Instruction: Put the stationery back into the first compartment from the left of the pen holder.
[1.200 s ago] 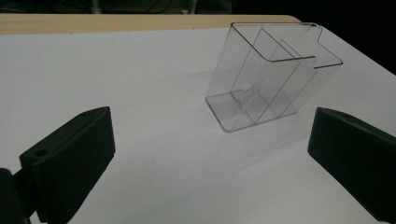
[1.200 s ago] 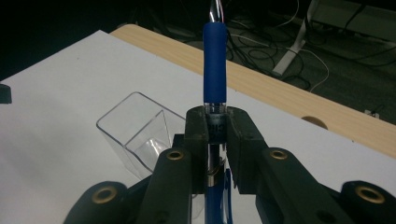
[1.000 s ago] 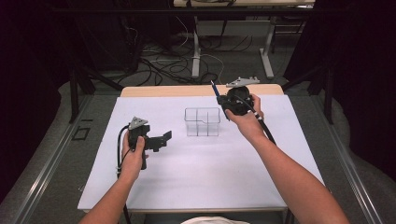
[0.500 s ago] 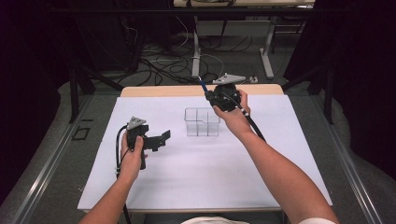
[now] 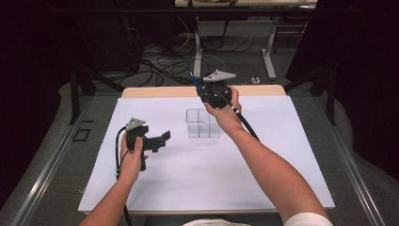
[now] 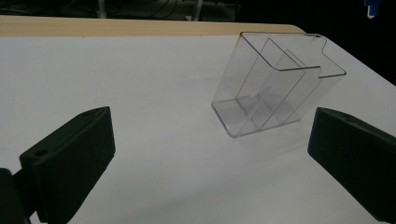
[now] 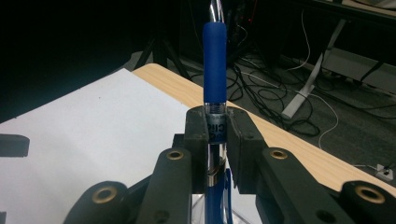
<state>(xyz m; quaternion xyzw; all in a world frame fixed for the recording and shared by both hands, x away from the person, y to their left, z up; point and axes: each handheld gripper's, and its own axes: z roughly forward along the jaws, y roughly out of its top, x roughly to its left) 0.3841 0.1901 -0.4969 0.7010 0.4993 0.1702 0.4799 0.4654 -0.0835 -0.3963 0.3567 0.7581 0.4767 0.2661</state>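
A clear plastic organizer [image 5: 202,123] with several compartments stands upright on the white table sheet [image 5: 263,174]. In the left gripper view the organizer [image 6: 275,93] sits ahead and to the right, between and beyond the wide-apart jaws. My left gripper [image 5: 162,138] rests low on the sheet to the organizer's left, open and holding nothing [image 6: 212,154]. My right gripper [image 5: 206,90] hovers above the organizer's far side, shut on a blue pen [image 7: 215,60] that points up and away [image 5: 194,79].
The table's wooden far edge [image 5: 155,92] runs just behind the organizer. Beyond it lie floor cables [image 5: 160,52] and desk legs [image 5: 197,47]. Bare white sheet spreads in front of and to the right of the organizer.
My right gripper has carried the pen leftward and a little farther away, from right of the organizer to above its back edge. The left gripper has stayed put.
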